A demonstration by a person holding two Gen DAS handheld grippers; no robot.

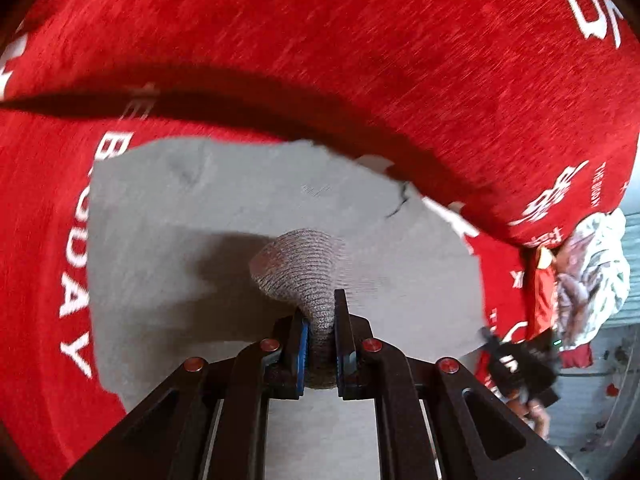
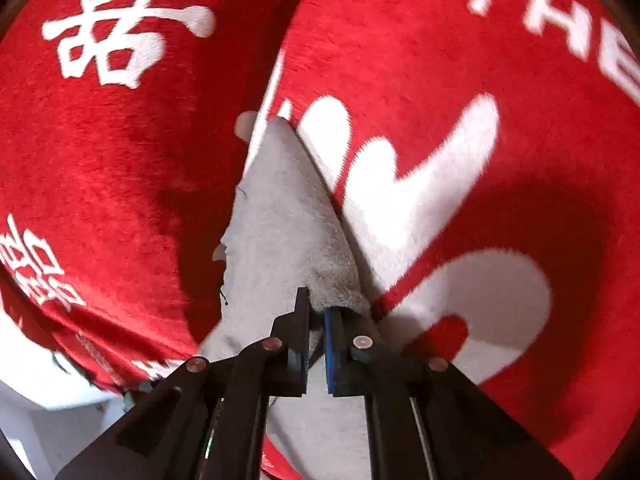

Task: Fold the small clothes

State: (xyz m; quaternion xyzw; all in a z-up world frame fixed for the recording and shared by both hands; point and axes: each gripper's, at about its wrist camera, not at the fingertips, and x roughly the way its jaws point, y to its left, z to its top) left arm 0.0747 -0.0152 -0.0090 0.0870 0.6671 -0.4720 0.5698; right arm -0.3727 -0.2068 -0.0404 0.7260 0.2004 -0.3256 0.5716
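A small grey garment (image 1: 208,232) lies spread on a red blanket (image 1: 360,40) with white lettering. My left gripper (image 1: 320,312) is shut on a bunched ribbed edge of the grey garment (image 1: 296,264) and lifts it slightly off the flat part. In the right wrist view my right gripper (image 2: 318,312) is shut on another edge of the same grey garment (image 2: 276,216), which runs away from the jaws as a narrow raised fold over the red blanket (image 2: 120,160). The other gripper (image 1: 520,364) shows at the right edge of the left wrist view.
A crumpled pile of white patterned and red clothes (image 1: 588,272) lies at the right edge of the blanket. A pale floor or wall (image 1: 624,360) shows beyond the blanket's edge. A white surface (image 2: 48,408) shows at the lower left of the right wrist view.
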